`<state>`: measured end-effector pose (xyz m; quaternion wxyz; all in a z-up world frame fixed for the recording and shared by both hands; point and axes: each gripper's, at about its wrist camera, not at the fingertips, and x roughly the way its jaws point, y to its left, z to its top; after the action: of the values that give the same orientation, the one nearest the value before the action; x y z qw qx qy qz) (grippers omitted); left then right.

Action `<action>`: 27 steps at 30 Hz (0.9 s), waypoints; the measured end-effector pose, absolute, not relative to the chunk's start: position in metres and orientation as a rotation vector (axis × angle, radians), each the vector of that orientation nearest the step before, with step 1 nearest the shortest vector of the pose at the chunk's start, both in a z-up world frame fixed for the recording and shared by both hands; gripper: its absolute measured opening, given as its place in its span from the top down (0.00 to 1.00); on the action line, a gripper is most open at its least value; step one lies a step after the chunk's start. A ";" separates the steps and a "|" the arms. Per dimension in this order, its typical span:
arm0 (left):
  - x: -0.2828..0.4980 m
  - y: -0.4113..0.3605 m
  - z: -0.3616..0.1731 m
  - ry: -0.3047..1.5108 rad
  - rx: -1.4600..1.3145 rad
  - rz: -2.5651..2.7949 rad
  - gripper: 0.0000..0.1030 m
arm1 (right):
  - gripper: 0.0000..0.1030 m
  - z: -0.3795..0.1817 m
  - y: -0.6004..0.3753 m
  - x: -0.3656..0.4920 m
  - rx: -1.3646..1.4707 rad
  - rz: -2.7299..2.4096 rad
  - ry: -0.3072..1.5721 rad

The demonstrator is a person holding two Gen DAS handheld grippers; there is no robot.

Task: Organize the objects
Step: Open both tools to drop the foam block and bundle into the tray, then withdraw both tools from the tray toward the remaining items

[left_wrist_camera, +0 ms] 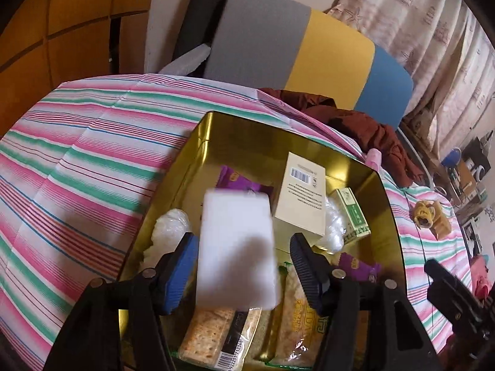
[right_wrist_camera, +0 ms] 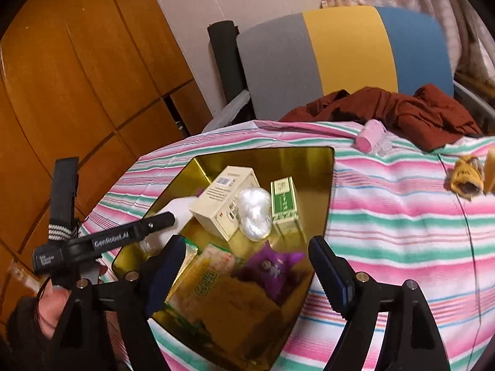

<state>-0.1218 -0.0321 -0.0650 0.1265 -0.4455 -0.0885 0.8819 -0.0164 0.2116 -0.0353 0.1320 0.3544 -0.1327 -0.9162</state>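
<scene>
A gold tin box [left_wrist_camera: 198, 142] [right_wrist_camera: 321, 185] sits on the striped table and holds a beige carton [left_wrist_camera: 301, 198] [right_wrist_camera: 222, 204], a green box [left_wrist_camera: 352, 213] [right_wrist_camera: 283, 201], clear wrapped items [right_wrist_camera: 255, 213], a purple packet [right_wrist_camera: 272, 269] and cracker packs [left_wrist_camera: 210, 330]. My left gripper [left_wrist_camera: 244, 269] is open above the tin; a blurred white block [left_wrist_camera: 238, 247] [right_wrist_camera: 182, 207] is between its fingers, not touching either pad. My right gripper [right_wrist_camera: 247, 275] is open and empty over the tin's near side.
A pink roller [right_wrist_camera: 371, 137] and a yellow plush [right_wrist_camera: 467, 176] [left_wrist_camera: 430, 216] lie on the striped cloth [left_wrist_camera: 77, 170] to the right. A dark red garment [right_wrist_camera: 402, 111] lies at the table's far edge. A grey, yellow and blue chair [right_wrist_camera: 346, 55] stands behind.
</scene>
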 end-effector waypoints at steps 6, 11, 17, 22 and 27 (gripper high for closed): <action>-0.122 -0.034 -0.064 -0.253 -1.287 2.611 0.43 | 0.20 -0.037 0.222 -0.006 1.031 -2.677 -0.413; -0.110 -0.027 -0.053 -0.303 -1.236 2.620 0.43 | 0.20 -0.039 0.233 -0.003 1.033 -2.685 -0.445; -0.092 0.001 -0.040 -0.285 -1.166 2.564 0.40 | 0.20 -0.044 0.252 0.004 1.046 -2.712 -0.489; -0.076 0.034 -0.034 -0.242 -1.128 2.483 0.36 | 0.20 -0.045 0.270 0.011 1.045 -2.745 -0.521; -0.064 0.064 -0.034 -0.208 -1.128 2.414 0.36 | 0.20 -0.049 0.293 0.019 1.054 -2.781 -0.559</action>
<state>-0.0637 0.0640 -0.0344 0.2321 -0.4106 -0.0757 0.8785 0.0186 0.2927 -0.0486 0.0578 0.3476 -0.1843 -0.9175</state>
